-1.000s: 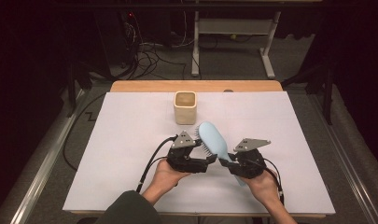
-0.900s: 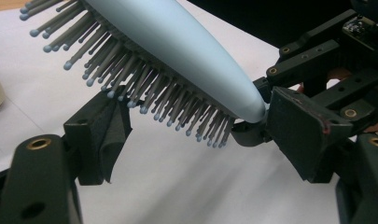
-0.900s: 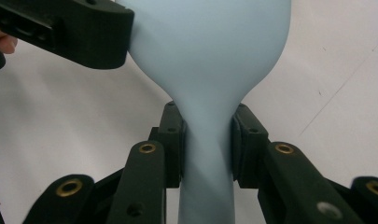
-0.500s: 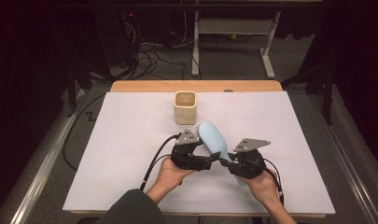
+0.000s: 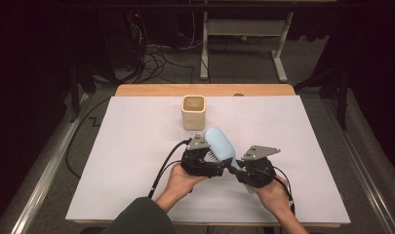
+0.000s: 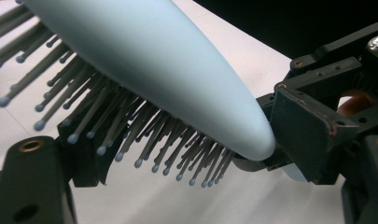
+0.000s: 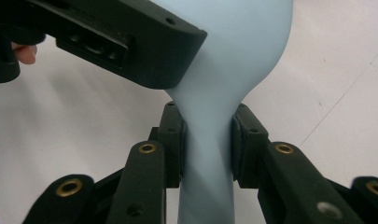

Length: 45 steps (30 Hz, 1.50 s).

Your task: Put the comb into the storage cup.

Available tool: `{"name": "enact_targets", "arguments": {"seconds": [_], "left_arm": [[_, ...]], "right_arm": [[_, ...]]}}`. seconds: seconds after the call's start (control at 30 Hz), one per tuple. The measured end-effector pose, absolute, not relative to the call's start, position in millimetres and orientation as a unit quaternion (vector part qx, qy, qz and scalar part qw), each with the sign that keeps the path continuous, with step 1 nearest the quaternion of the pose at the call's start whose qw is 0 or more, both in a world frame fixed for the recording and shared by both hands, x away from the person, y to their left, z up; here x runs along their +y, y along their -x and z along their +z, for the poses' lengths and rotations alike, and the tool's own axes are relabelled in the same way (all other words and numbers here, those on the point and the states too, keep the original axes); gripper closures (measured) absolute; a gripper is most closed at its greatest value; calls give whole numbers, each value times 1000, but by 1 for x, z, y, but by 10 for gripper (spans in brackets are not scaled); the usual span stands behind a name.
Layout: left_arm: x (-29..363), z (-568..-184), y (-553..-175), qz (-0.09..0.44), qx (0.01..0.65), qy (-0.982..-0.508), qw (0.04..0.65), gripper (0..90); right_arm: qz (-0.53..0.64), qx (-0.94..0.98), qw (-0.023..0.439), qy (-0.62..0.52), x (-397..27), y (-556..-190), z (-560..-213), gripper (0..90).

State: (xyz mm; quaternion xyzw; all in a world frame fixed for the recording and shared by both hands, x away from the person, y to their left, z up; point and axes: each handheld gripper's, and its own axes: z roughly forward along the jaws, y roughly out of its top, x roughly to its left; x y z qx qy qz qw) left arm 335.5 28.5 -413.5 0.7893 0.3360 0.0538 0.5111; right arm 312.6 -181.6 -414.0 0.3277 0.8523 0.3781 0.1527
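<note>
The right gripper (image 7: 207, 140) is clamping its jaws on the pale blue hairbrush (image 7: 224, 70) at the handle's neck, above the worktop (image 5: 136, 146). The left gripper view is revealing bristles (image 6: 130, 126) between the left gripper's (image 5: 203, 158) jaws; whether they are pressing, I cannot tell.

Dark room, cables (image 5: 151, 53) on grey floor (image 5: 244, 66).
</note>
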Motion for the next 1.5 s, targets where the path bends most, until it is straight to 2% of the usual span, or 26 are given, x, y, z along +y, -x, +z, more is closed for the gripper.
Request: {"name": "enact_targets", "arguments": {"seconds": [0.5,1.5], "left_arm": [[23,-413,-336,56,345,-793,500,204],[36,-400,-334,18,365,-784,501,404]], "right_arm": [[378,855,158,-318,-176,-311,-413,705],[377,858,171,-305,-167,-312,-412,706]]}}
